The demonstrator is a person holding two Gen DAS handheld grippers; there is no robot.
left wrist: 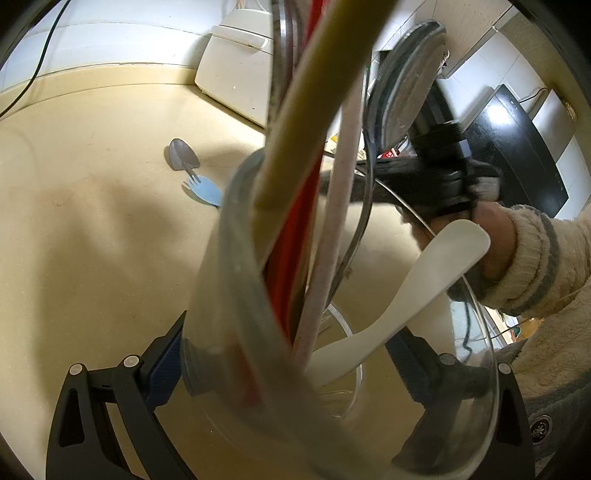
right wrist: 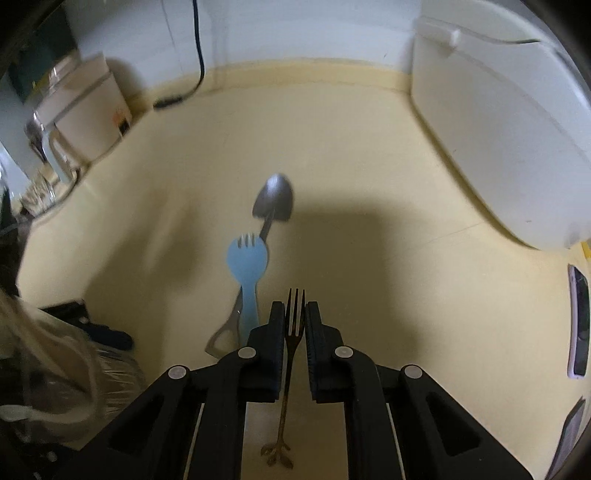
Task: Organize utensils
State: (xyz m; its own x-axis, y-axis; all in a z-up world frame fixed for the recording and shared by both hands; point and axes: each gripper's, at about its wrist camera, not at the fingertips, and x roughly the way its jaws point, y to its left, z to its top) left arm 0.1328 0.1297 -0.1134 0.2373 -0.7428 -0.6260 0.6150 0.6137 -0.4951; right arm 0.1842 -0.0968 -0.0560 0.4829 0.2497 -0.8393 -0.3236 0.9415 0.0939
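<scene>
Counter [right wrist: 369, 155]: pale yellow, matte, with a raised lip of the same colour at the back where it meets a white wall [right wrist: 295, 29]; broad soft shadows lie across its middle.
Cable [right wrist: 197, 48]: black, hangs down the wall and ends on the counter by the lip.
Left side of the room: a cream appliance [right wrist: 88, 110] beside some shiny metal ware (blurred, hard to name).
Spoon [right wrist: 275, 201]: grey metal, flat on the counter, bowl toward the wall.
Spork [right wrist: 245, 266]: light blue, lying beside the spoon and overlapping its handle.
Left gripper [left wrist: 291, 373]: fingers set wide around a clear jar [left wrist: 221, 295] and pressed to its sides; the jar is tilted and holds long utensils, among them a yellow handle [left wrist: 310, 92], a red one [left wrist: 295, 258] and a white spatula [left wrist: 424, 288].
Right gripper [right wrist: 295, 317]: fingers nearly closed, pinching a dark fork [right wrist: 295, 321] by its neck above the counter, tines pointing toward the wall.
Sleeve [left wrist: 535, 266]: cream knit with grey stripes, on the arm that carries the right gripper.
Right side: a large white appliance [right wrist: 498, 129] against the wall, and a phone [right wrist: 580, 321] lying at the counter's far right.
</scene>
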